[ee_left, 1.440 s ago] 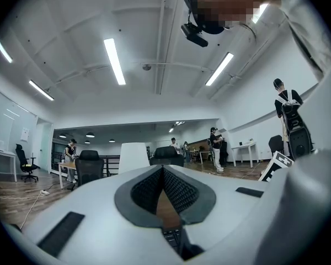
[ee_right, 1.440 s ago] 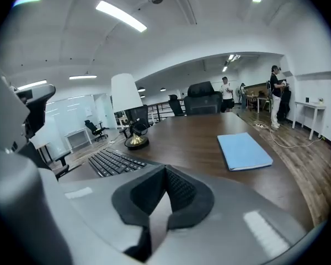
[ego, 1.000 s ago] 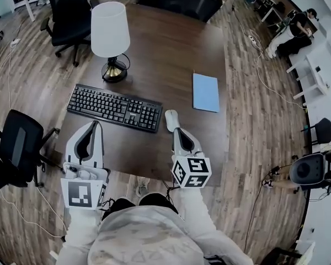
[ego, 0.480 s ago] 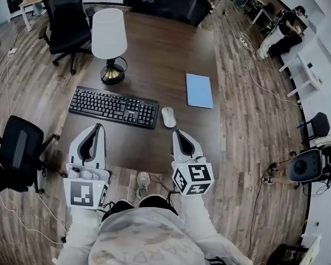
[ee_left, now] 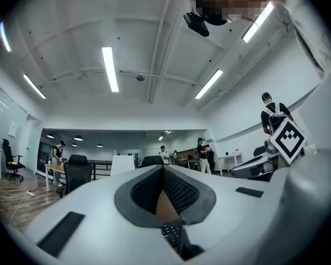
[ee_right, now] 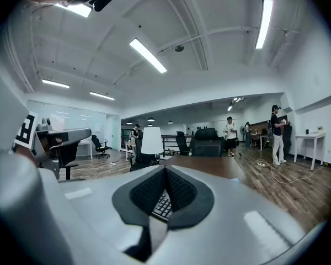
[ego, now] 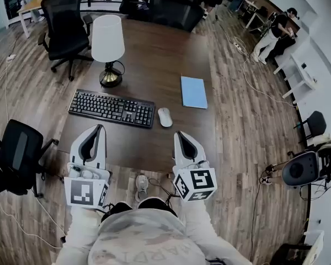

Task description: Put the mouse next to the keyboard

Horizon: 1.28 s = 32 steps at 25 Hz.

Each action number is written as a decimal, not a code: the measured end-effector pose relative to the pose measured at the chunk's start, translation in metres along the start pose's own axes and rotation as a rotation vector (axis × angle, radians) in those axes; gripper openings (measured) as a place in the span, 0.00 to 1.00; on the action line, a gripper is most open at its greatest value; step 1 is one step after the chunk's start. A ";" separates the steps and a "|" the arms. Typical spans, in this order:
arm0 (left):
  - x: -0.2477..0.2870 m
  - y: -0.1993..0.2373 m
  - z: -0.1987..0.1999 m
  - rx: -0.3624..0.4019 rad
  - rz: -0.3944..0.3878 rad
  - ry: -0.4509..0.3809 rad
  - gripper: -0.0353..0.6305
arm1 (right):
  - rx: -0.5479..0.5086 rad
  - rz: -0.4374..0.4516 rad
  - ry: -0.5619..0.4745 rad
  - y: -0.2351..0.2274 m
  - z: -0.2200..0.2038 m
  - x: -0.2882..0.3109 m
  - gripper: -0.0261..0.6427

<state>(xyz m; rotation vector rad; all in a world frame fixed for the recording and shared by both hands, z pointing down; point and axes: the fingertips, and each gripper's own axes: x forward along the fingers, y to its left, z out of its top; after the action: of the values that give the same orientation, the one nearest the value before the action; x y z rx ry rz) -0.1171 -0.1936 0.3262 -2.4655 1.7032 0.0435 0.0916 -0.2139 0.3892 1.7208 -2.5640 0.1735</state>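
Observation:
A white mouse (ego: 164, 117) lies on the dark wooden table (ego: 160, 54), just off the right end of the black keyboard (ego: 111, 107). My right gripper (ego: 180, 134) hovers near the table's front edge, a short way behind the mouse and not touching it; its jaws are shut with nothing in them. My left gripper (ego: 95, 129) sits in front of the keyboard's left half, also shut and empty. In the right gripper view the closed jaws (ee_right: 165, 168) frame a strip of keyboard (ee_right: 163, 206). The left gripper view shows shut jaws (ee_left: 164, 169) over keyboard keys (ee_left: 171, 233).
A white-shaded lamp (ego: 107, 43) stands behind the keyboard. A blue notebook (ego: 193, 91) lies to the right of the mouse. Black office chairs (ego: 63, 24) ring the table's far side, one (ego: 19, 148) at my left. People stand at the back right.
My right gripper has drawn back from the mouse toward the table's near edge. The mouse stays beside the keyboard. The left gripper has barely moved.

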 end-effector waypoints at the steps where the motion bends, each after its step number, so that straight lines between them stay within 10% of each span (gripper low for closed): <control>1: -0.002 -0.001 0.001 -0.001 -0.001 -0.003 0.06 | -0.002 -0.001 -0.009 0.001 0.003 -0.004 0.06; 32: -0.039 -0.018 0.034 0.023 -0.027 -0.047 0.06 | -0.065 -0.034 -0.192 0.028 0.068 -0.077 0.06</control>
<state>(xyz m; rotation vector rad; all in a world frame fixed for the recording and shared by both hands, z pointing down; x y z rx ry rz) -0.1126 -0.1462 0.2986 -2.4505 1.6419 0.0780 0.0967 -0.1410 0.3120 1.8401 -2.6345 -0.0795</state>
